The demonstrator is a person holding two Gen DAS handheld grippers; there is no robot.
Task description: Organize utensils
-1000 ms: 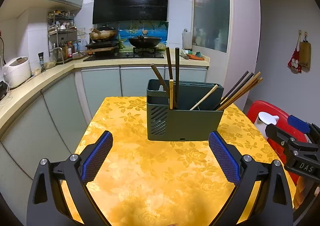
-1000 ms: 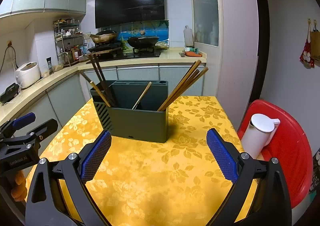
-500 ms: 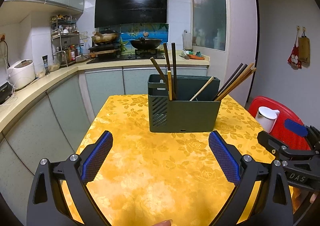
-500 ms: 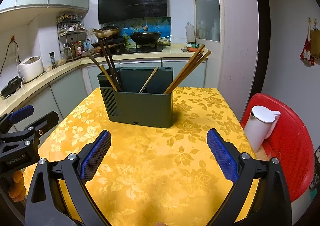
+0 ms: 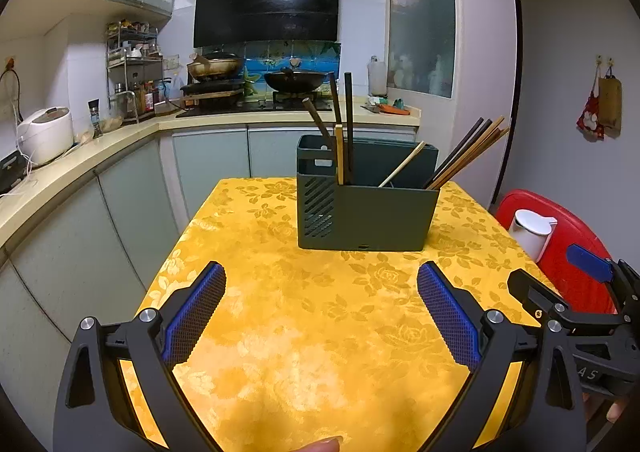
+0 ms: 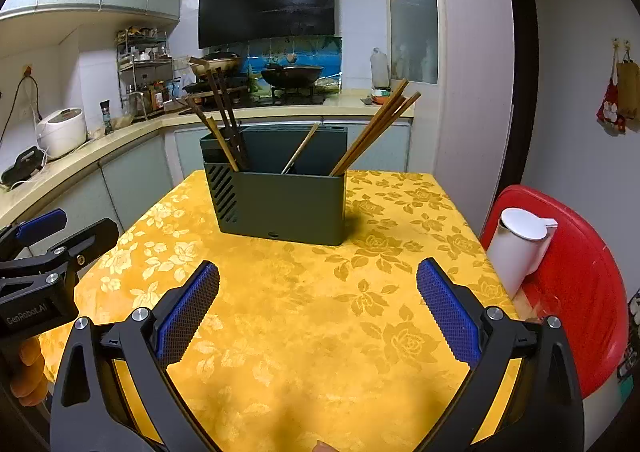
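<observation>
- A dark green utensil holder (image 5: 366, 208) stands upright on the yellow floral tablecloth (image 5: 320, 332), toward the table's far end, well ahead of both grippers. Its left end wall has slanted vent slots.
- At the holder's left end, a group of dark chopsticks (image 5: 347, 124) stands nearly upright, together with one pale wooden stick (image 5: 340, 156) and a dark handle that leans left.
- In the middle section, a single light wooden chopstick (image 5: 402, 170) leans to the right, its top just above the rim.
- At the right end, a bundle of brown and dark chopsticks (image 5: 468, 154) fans out, tilted over the holder's right edge.
- The right wrist view shows the same order: dark sticks on the left (image 6: 224, 116), a lone pale stick in the middle (image 6: 300, 150), a brown bundle on the right (image 6: 376, 132). How the inside is divided cannot be told.
- The left gripper (image 5: 320, 316) hovers over the near part of the cloth, its blue-padded fingers spread wide with nothing between them.
- The right gripper (image 6: 318, 312) is likewise spread wide and empty above the cloth, just beside the left one, which shows at the left edge of its view.
- A white lidded jug (image 6: 520, 250) sits to the right of the table against a red plastic chair (image 6: 580, 292), apart from the holder.
- On the counter behind, a white rice cooker (image 5: 46, 134) stands at the left, and a wok (image 5: 294, 80) and a pan (image 5: 214, 68) rest on the stove.
</observation>
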